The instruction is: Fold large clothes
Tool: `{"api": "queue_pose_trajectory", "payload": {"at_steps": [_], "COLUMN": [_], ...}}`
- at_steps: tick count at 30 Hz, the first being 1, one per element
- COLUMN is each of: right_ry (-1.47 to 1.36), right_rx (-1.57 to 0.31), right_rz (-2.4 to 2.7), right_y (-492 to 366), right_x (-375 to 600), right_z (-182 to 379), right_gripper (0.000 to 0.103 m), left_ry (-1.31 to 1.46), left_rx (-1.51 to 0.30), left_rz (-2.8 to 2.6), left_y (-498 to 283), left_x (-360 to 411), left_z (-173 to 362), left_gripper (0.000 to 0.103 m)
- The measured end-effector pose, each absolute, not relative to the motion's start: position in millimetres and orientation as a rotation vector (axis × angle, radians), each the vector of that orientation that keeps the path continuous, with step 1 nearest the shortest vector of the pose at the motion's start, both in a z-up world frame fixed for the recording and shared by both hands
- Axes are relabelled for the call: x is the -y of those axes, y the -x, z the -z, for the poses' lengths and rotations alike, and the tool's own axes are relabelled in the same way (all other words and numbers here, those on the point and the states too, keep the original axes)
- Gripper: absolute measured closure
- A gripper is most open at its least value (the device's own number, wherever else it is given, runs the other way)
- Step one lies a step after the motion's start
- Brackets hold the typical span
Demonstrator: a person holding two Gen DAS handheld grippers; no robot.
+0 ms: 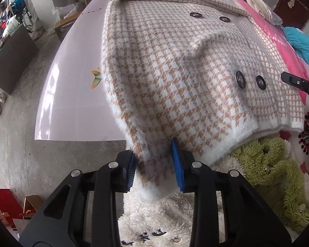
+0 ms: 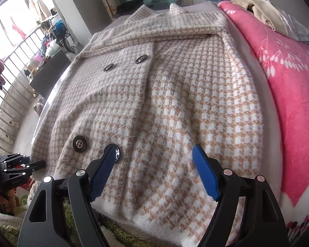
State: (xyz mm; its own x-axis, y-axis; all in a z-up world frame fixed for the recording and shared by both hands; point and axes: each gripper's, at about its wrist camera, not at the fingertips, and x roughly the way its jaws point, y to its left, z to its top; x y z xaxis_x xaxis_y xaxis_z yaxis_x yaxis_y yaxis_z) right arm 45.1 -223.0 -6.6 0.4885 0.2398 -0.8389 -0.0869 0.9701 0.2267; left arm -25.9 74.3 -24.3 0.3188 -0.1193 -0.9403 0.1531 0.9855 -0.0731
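A fuzzy beige-and-white houndstooth coat (image 1: pixel 175 65) with dark buttons lies front-up on the bed; it also fills the right wrist view (image 2: pixel 175 103). My left gripper (image 1: pixel 155 164) is shut on the coat's lower left hem corner, which bunches between the blue pads (image 1: pixel 178 164) and is lifted slightly. My right gripper (image 2: pixel 154 173) is open, with its blue pads (image 2: pixel 206 175) spread just above the hem near a lower button (image 2: pixel 115 152). The right gripper's tip (image 1: pixel 298 83) shows at the right edge of the left wrist view. The left gripper (image 2: pixel 20 167) shows at the left edge of the right wrist view.
A pale mat with a butterfly print (image 1: pixel 76 82) lies under the coat on the left. A pink floral blanket (image 2: pixel 288 86) runs along the right. A green shaggy cloth (image 1: pixel 274 168) and white fleece (image 1: pixel 154 216) lie under the hem. A dark cabinet (image 1: pixel 10 61) and boxes (image 1: pixel 8 201) stand on the concrete floor.
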Motion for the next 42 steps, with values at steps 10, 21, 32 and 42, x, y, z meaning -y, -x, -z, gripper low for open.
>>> {"api": "queue_pose_trajectory", "payload": {"at_steps": [10, 21, 32, 42], "right_ry": [-0.204, -0.327, -0.304, -0.248], "right_rx": [-1.123, -1.237, -1.269, -1.265], "right_rz": [-0.019, 0.005, -0.010, -0.025], "right_y": [14, 29, 31, 31], "right_x": [284, 290, 280, 272], "right_z": [5, 39, 43, 38], "right_gripper": [0.028, 0.040, 0.065, 0.081], "left_ry": [-0.095, -0.102, -0.110, -0.115], "left_rx": [-1.219, -1.204, -1.182, -1.177], "left_rz": [0.167, 0.163, 0.163, 0.164], "left_y": [27, 29, 33, 34], "left_x": [-70, -71, -70, -70], "left_z": [26, 26, 27, 27], "left_gripper": [0.073, 0.073, 0.073, 0.073]}}
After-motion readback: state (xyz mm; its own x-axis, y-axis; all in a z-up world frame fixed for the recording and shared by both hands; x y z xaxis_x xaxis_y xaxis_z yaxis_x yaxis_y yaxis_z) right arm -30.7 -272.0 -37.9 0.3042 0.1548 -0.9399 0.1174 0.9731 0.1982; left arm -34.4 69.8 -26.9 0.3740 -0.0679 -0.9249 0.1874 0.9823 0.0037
